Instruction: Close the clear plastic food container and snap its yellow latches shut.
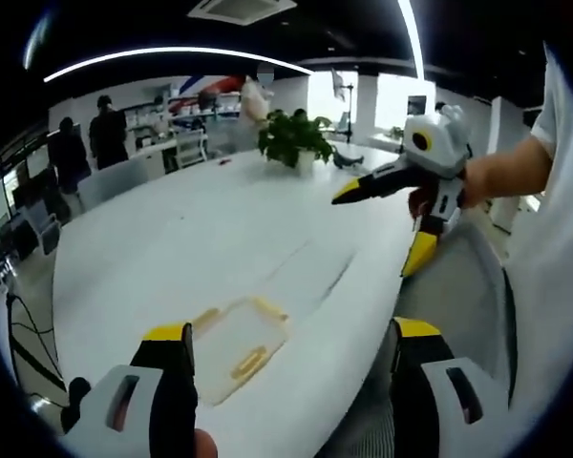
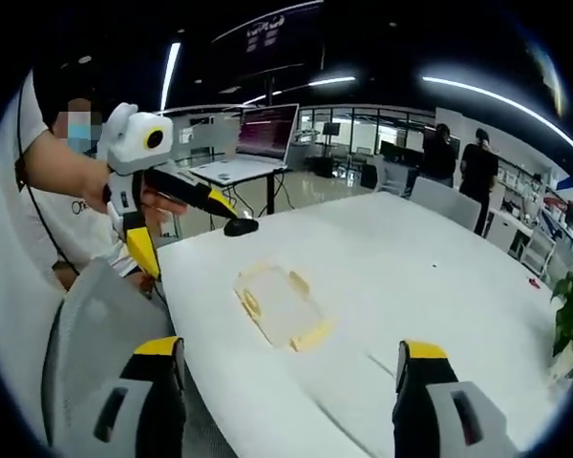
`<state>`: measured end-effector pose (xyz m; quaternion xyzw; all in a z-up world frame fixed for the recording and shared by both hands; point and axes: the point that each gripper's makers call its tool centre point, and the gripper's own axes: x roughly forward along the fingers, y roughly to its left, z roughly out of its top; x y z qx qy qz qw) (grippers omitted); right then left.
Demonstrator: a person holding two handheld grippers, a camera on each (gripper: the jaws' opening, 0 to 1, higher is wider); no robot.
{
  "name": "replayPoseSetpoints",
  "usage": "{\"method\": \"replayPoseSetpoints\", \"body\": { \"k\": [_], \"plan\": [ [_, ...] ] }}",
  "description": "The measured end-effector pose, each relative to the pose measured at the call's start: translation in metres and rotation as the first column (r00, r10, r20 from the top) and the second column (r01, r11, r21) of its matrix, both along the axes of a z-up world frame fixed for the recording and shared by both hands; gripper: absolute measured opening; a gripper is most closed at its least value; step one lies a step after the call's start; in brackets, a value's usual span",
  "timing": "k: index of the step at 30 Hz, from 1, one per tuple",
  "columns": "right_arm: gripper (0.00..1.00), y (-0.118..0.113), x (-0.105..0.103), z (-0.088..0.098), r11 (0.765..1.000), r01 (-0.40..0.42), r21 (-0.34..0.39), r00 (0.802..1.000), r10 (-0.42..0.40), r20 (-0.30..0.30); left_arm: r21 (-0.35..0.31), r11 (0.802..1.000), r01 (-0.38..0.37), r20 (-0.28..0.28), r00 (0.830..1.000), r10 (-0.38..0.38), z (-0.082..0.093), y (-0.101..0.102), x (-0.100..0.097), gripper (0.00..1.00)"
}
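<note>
White desk: clear container flat, ahead of both hand-held grippers, left and right, jaws spread, empty. Risk: container sliding under uneven latch pressure.

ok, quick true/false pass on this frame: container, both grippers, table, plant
1. The clear container lies flat on the white table. True.
2. The left gripper is clamped on a yellow latch. False: its jaws stand wide apart, short of the container, holding nothing.
3. The right gripper is open and held in the air. True: in the left gripper view it hangs above the table edge, gripped by a hand.
4. A potted plant stands right beside the container. False: it is at the far end of the table.
5. A laptop sits on the white table. False: the open laptop is on a separate desk behind.
</note>
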<state>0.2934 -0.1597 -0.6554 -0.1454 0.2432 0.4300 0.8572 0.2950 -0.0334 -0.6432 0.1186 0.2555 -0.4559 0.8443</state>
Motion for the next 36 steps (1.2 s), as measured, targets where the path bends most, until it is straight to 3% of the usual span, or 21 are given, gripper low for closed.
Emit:
{"method": "replayPoseSetpoints", "body": {
  "k": [17, 20, 24, 31, 34, 36],
  "plan": [
    [0.91, 0.013, 0.021, -0.016, 0.994, -0.083, -0.069, 0.996, 0.082, -0.015, 0.086, 0.993, 0.079, -0.008, 0.997, -0.079, -0.019, 0.022, 0.017, 0.80],
    [0.93, 0.015, 0.023, -0.021, 0.991, -0.097, -0.091, 0.995, 0.096, -0.019, 0.063, 0.992, 0.109, -0.029, 0.994, -0.107, -0.022, 0.022, 0.018, 0.80],
    [0.92, 0.022, 0.027, -0.022, 0.988, -0.128, -0.090, 0.992, 0.126, -0.022, 0.148, 0.974, 0.169, -0.022, 0.986, -0.168, -0.032, 0.029, 0.019, 0.78],
    [0.87, 0.032, 0.036, -0.027, 0.967, -0.212, -0.140, 0.977, 0.210, -0.027, 0.208, 0.957, 0.202, -0.027, 0.979, -0.201, -0.043, 0.043, 0.035, 0.77],
    [0.84, 0.038, 0.040, -0.026, 0.965, -0.231, -0.122, 0.973, 0.229, -0.026, 0.213, 0.953, 0.215, -0.039, 0.977, -0.211, -0.046, 0.047, 0.041, 0.77],
    [0.84, 0.035, 0.047, -0.032, 0.955, -0.237, -0.180, 0.971, 0.240, -0.004, 0.238, 0.943, 0.234, -0.066, 0.972, -0.225, -0.053, 0.053, 0.043, 0.77]
  ]
}}
